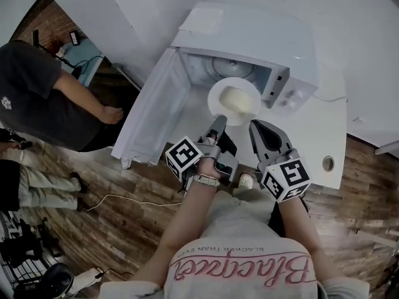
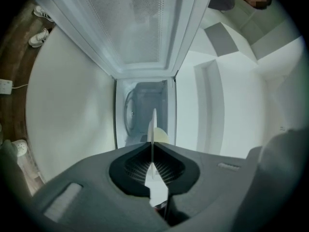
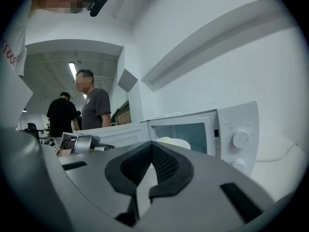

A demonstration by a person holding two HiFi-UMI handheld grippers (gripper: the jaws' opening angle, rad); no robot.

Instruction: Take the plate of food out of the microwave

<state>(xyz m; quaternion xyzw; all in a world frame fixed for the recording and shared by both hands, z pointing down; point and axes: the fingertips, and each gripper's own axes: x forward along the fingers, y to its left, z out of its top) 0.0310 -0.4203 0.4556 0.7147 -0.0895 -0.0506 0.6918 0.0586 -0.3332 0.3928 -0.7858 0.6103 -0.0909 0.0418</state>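
1. The right gripper's jaws meet at the tips, with nothing between them.
2. Beyond them stands a white microwave, its door swung open to the left.
3. A plate of pale food shows at its opening.
4. Two people stand far left.

I see an open office or lab: plank floor, loose cable at 8 o'clock, ceiling strip light, two bystanders, and a microwave on a white surface at 12.
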